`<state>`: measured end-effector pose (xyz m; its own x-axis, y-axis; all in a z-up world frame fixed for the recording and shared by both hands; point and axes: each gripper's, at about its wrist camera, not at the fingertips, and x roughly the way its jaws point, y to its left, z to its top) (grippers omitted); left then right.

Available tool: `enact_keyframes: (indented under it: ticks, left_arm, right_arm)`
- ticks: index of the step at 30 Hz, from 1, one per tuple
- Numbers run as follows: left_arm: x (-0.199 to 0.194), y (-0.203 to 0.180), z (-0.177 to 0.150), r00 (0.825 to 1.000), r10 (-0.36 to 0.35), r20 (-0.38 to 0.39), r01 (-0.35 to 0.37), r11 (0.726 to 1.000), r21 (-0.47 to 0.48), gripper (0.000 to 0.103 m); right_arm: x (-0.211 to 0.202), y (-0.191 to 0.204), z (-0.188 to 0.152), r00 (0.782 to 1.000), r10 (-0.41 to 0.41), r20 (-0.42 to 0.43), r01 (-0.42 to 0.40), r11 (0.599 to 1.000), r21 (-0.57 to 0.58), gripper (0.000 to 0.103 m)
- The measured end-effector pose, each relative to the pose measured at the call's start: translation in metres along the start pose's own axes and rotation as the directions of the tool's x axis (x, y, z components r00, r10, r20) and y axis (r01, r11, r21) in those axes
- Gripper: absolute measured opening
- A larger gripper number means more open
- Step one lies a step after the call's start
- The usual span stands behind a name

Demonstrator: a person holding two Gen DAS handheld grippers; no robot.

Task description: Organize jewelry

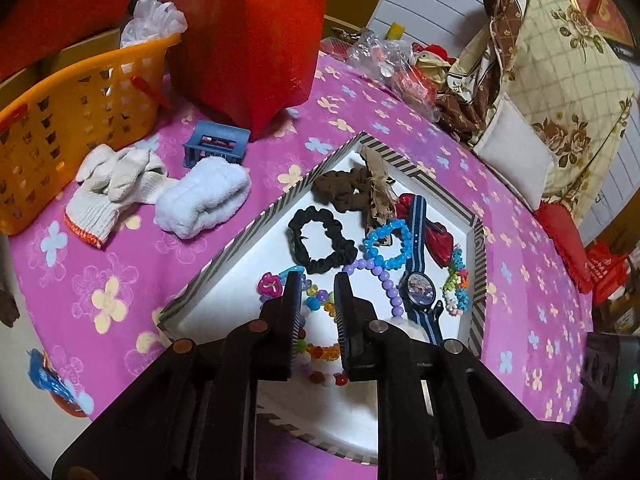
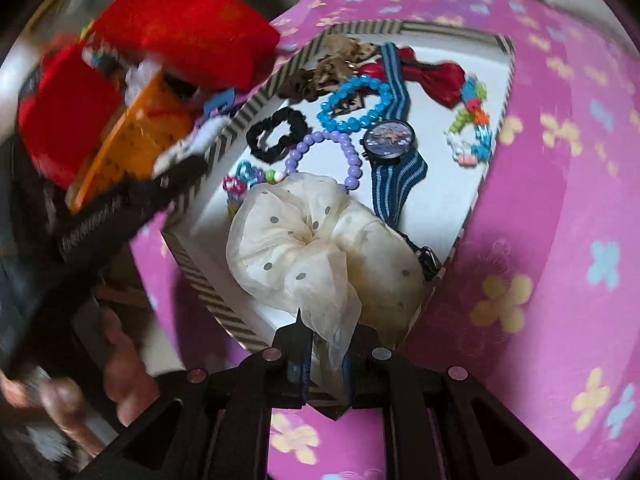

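Ahead of the tool spreads a pink flowered cloth (image 1: 120, 272); beyond it, to the left, stand an orange perforated basket (image 1: 60, 120) and a tall red bag (image 1: 248, 36). Off to the right a floral cushion (image 1: 560, 92) leans against white panelled boards (image 1: 432, 4), with warm, dim indoor light

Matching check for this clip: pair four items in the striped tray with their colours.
Items:
1. round-bead bracelet
2. plain scrunchie
3. dotted scrunchie held by the right gripper
4. bow

Colours:
A. red
B. cream
C. lilac
D. black

Pairs: 1-C, 2-D, 3-B, 4-A
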<state>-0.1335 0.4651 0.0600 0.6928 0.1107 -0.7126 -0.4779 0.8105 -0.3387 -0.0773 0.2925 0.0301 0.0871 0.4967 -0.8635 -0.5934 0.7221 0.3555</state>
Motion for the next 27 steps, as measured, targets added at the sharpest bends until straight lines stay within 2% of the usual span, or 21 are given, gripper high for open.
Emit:
enact_keyframes:
  ticks: [1, 3, 5, 6, 8, 12, 15, 18, 21, 22, 23, 25, 27]
  left_arm:
    - [-0.001, 0.0, 0.0, 1.0, 0.003, 0.004, -0.003, 1.0, 0.002, 0.018]
    - [-0.002, 0.0, 0.0, 1.0, 0.013, 0.016, -0.013, 1.0, 0.001, 0.022]
    - [-0.003, 0.002, 0.0, 0.999, 0.028, 0.026, -0.028, 1.0, -0.005, 0.034]
    - [-0.004, 0.003, 0.0, 0.999, 0.032, 0.033, -0.032, 0.999, -0.01, 0.037]
    - [-0.005, 0.004, 0.0, 0.998, 0.04, 0.043, -0.039, 0.999, -0.015, 0.043]
    - [-0.007, 0.002, -0.002, 0.996, 0.073, 0.06, -0.073, 0.997, -0.001, 0.043]
    - [-0.014, -0.009, -0.006, 0.985, 0.124, 0.118, -0.13, 0.991, 0.044, 0.043]
    - [-0.029, -0.022, -0.015, 0.969, 0.166, 0.185, -0.183, 0.98, 0.079, 0.043]
    - [-0.058, -0.039, -0.028, 0.946, 0.188, 0.263, -0.222, 0.969, 0.107, 0.057]
    - [-0.072, -0.046, -0.035, 0.932, 0.196, 0.305, -0.243, 0.962, 0.122, 0.066]
    - [-0.086, -0.052, -0.042, 0.91, 0.211, 0.357, -0.271, 0.954, 0.128, 0.079]
    - [-0.119, -0.065, -0.059, 0.854, 0.218, 0.472, -0.312, 0.941, 0.128, 0.091]
    - [-0.141, -0.077, -0.069, 0.824, 0.205, 0.527, -0.32, 0.938, 0.136, 0.1]
  right_arm:
    - [-0.002, 0.007, -0.003, 0.999, -0.037, 0.007, 0.037, 0.998, -0.041, 0.012]
    - [-0.003, 0.011, -0.006, 0.998, -0.064, 0.021, 0.066, 0.995, -0.08, 0.023]
    - [-0.009, 0.015, -0.009, 0.995, -0.081, 0.063, 0.087, 0.991, -0.106, 0.041]
    - [-0.014, 0.016, -0.01, 0.992, -0.089, 0.091, 0.099, 0.989, -0.113, 0.044]
    - [-0.025, 0.017, -0.011, 0.983, -0.111, 0.148, 0.129, 0.985, -0.117, 0.045]
    - [-0.055, 0.014, -0.025, 0.962, -0.142, 0.234, 0.167, 0.982, -0.091, 0.045]
    - [-0.081, 0.0, -0.051, 0.939, -0.198, 0.279, 0.224, 0.973, -0.061, 0.045]
    - [-0.097, -0.014, -0.076, 0.928, -0.228, 0.294, 0.24, 0.971, -0.006, 0.045]
    - [-0.116, -0.031, -0.11, 0.908, -0.278, 0.314, 0.281, 0.959, 0.037, 0.045]
    - [-0.121, -0.036, -0.121, 0.896, -0.306, 0.323, 0.306, 0.951, 0.052, 0.045]
    - [-0.126, -0.041, -0.131, 0.887, -0.325, 0.329, 0.322, 0.945, 0.065, 0.045]
    - [-0.135, -0.051, -0.148, 0.872, -0.359, 0.333, 0.347, 0.933, 0.098, 0.045]
    - [-0.142, -0.058, -0.159, 0.864, -0.372, 0.339, 0.35, 0.928, 0.125, 0.045]
